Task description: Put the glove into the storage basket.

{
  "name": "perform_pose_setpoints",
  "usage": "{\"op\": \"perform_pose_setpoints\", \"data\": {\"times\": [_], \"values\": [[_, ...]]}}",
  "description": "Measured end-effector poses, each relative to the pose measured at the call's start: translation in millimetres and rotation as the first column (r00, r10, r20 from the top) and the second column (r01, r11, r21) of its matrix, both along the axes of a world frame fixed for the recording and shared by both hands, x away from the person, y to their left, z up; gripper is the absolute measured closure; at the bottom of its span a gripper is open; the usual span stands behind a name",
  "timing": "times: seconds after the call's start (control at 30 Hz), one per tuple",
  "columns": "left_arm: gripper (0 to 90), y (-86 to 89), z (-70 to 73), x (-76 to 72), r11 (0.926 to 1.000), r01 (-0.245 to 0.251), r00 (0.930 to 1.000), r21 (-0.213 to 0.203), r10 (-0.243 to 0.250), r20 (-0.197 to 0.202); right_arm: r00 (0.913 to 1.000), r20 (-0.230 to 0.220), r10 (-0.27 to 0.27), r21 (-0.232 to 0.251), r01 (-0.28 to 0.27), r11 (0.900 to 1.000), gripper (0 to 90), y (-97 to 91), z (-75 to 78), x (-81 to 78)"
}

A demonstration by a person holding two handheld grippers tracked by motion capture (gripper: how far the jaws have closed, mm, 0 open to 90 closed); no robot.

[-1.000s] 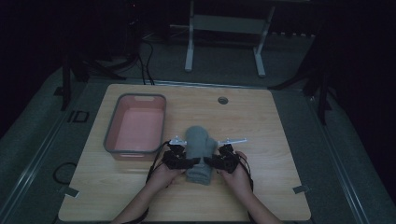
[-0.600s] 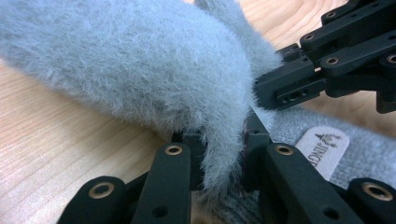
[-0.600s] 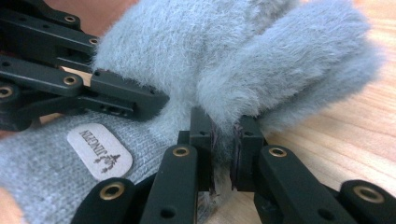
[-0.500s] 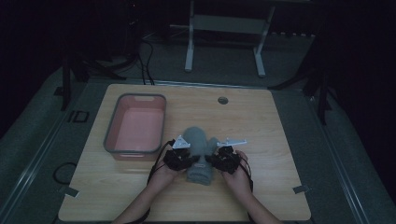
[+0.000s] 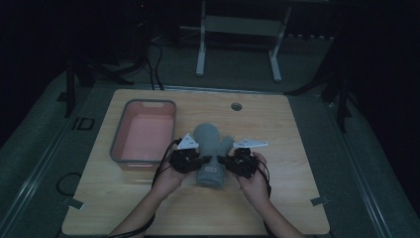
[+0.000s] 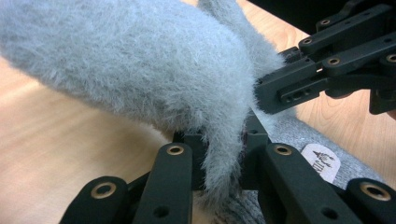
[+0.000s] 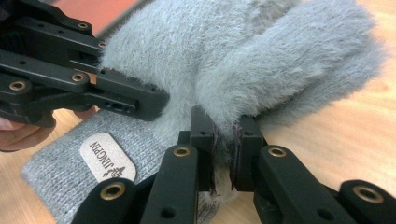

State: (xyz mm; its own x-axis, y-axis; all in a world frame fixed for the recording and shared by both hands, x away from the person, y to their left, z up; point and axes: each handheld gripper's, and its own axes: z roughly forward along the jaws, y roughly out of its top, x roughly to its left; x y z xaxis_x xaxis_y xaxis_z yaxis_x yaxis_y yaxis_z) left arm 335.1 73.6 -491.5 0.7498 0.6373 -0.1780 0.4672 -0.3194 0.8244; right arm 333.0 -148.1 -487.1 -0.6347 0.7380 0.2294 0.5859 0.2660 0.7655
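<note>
Mitten [image 5: 210, 153] is hanging between both grippers, cuff toward the person; left gripper [image 5: 198, 161] and right gripper [image 5: 224, 161] are pinching opposite edges.

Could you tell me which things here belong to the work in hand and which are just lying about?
In use:
- grey mitten
- left gripper, shut on the mitten's edge
- right gripper, shut on its other edge

Lying about:
- pink tray
- table

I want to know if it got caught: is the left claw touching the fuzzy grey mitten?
Touching. In the left gripper view, the left claw is pinched shut on a fold of the grey mitten, with fuzz squeezed between its two black jaws.
</note>
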Motion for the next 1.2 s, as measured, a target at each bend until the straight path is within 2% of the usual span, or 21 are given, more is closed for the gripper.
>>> {"op": "perform_pose_setpoints", "data": {"times": [0.3, 0.57, 0.7, 0.97, 1.2], "values": [[79.2, 18.9, 23.9, 3.4, 1.0, -0.005, 0.9993, 0.003, 0.005, 0.036, 0.9991, 0.03, 0.028, 0.003, -0.028, 0.9996, 82.1, 17.5, 24.1, 6.7], [79.2, 37.4, 43.2, 7.3, 0.9995, -0.03, 0.998, -0.001, 0.03, 0.055, 0.9964, 0.068, 0.05, 0.002, -0.05, 0.9988, 82.0, 35.6, 43.4, 15.0], [79.2, 50.0, 50.2, 9.5, 0.9991, -0.043, 0.9971, 0.006, 0.042, 0.063, 0.9956, 0.066, 0.066, 0.002, -0.066, 0.9978, 81.9, 47.8, 50.6, 20.3], [79.1, 81.2, 64.0, 13.4, 0.9969, -0.078, 0.9937, 0.013, 0.077, 0.081, 0.9929, 0.071, 0.096, 0.023, -0.097, 0.995, 81.8, 77.1, 62.2, 31.7], [79.1, 116.1, 75.6, 14.4, 0.9921, -0.121, 0.9884, 0.034, 0.117, 0.096, 0.9887, 0.075, 0.13, 0.033, -0.133, 0.9906, 81.6, 113.7, 71.6, 41.7]]}}
